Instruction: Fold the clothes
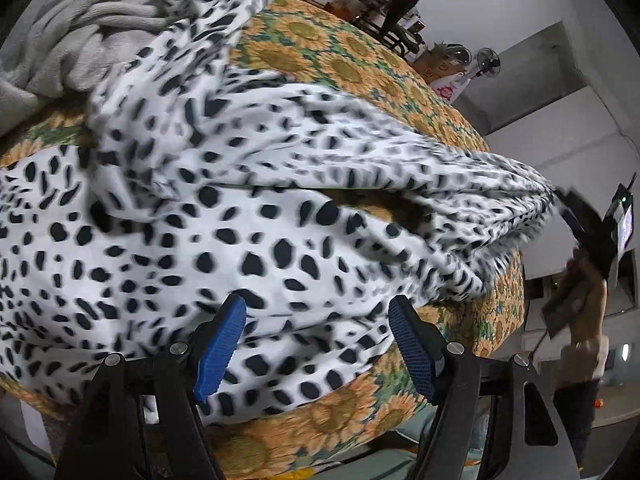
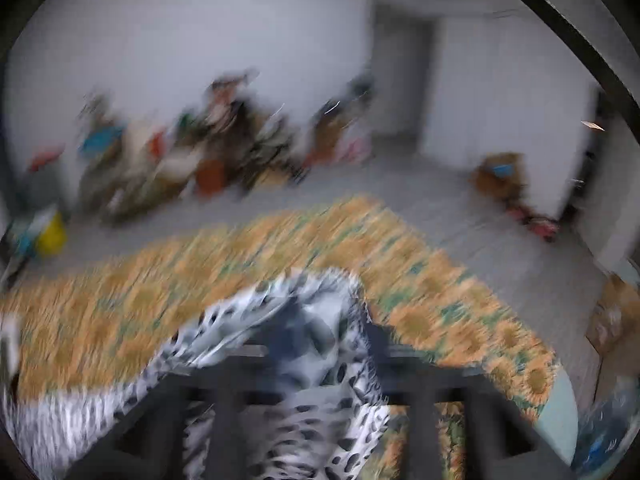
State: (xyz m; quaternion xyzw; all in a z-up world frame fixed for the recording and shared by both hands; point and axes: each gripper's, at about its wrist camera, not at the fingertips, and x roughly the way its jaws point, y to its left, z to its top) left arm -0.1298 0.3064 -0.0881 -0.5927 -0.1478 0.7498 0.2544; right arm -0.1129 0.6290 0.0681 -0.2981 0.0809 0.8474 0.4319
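Hovering open-jawed over the spotted garment (image 1: 248, 216) on the sunflower cloth (image 1: 360, 64), the left gripper (image 1: 316, 344) holds nothing while the blurred right gripper (image 2: 320, 344) pinches that fabric's lifted edge.

Black tongs (image 1: 316, 344), blue ribbed pads (image 1: 220, 350), silver screws

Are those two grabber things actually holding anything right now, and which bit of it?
The left gripper is open, holding nothing. The right gripper seems to pinch the spotted garment at a bunched edge, lifted off the sunflower cloth; blur hides the fingertips.
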